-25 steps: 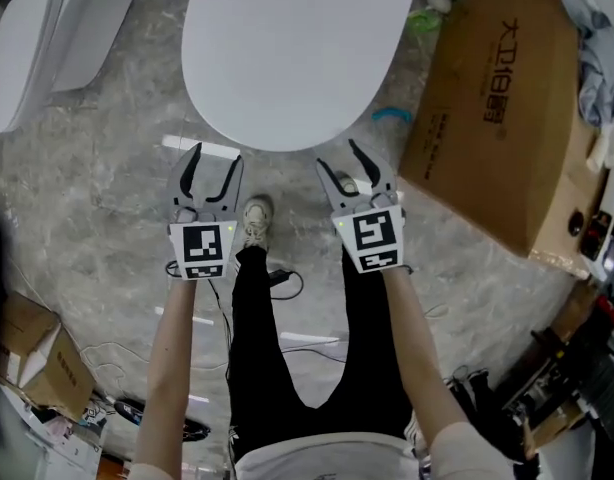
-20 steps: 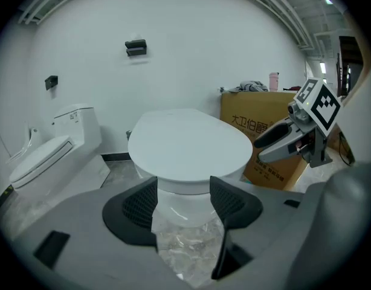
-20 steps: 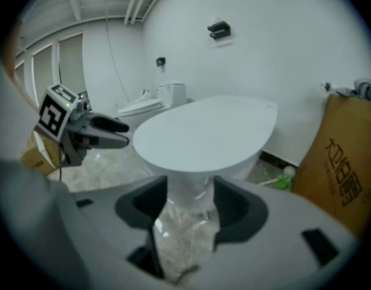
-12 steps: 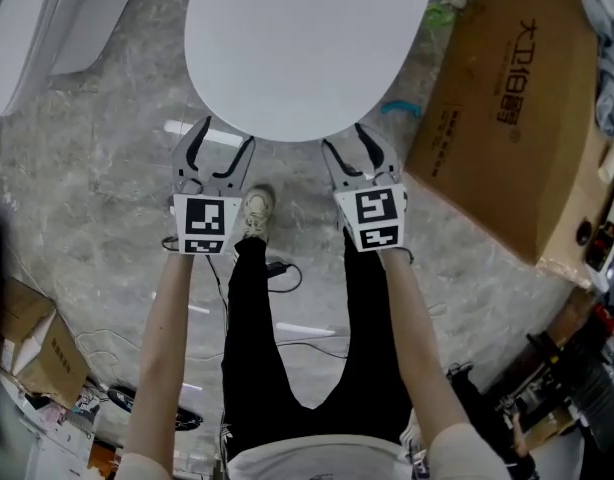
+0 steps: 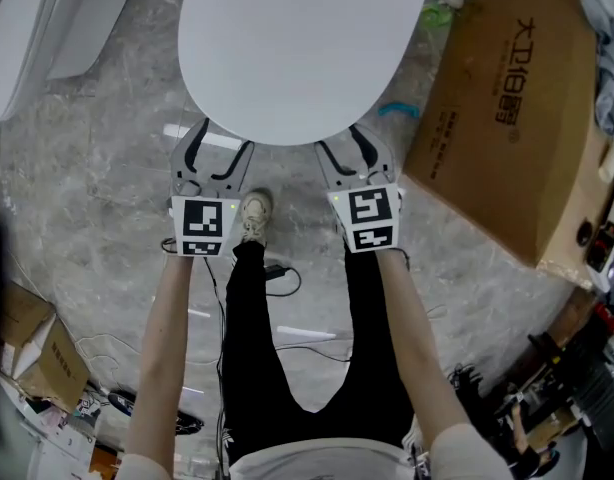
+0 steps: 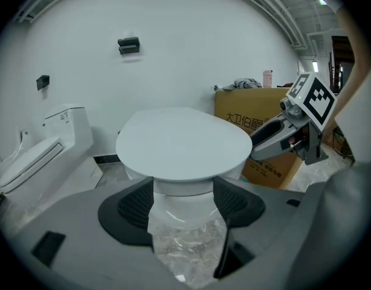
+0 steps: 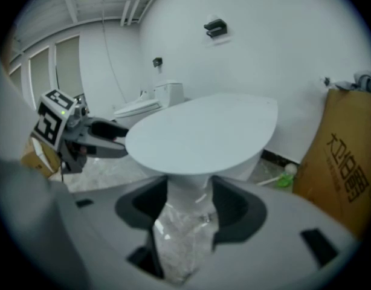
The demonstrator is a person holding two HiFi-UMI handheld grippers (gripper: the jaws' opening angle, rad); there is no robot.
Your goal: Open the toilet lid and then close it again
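Around the toilet lid (image 5: 305,48): cardboard box (image 5: 507,118) at three o'clock, second toilet (image 5: 27,38) at nine, left gripper (image 5: 222,140) at seven, right gripper (image 5: 342,140) at five.

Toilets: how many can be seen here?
2. One toilet, lid shut, stands before the person; a second toilet stands by the wall at its left. Others may be hidden.

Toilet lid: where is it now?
Head view, top centre: the closed toilet lid lies directly ahead of the left claw and right claw, cardboard box on its right.

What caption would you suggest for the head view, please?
Left gripper, jaws just opening with nothing between them, and open right gripper at the front rim of the closed toilet lid.
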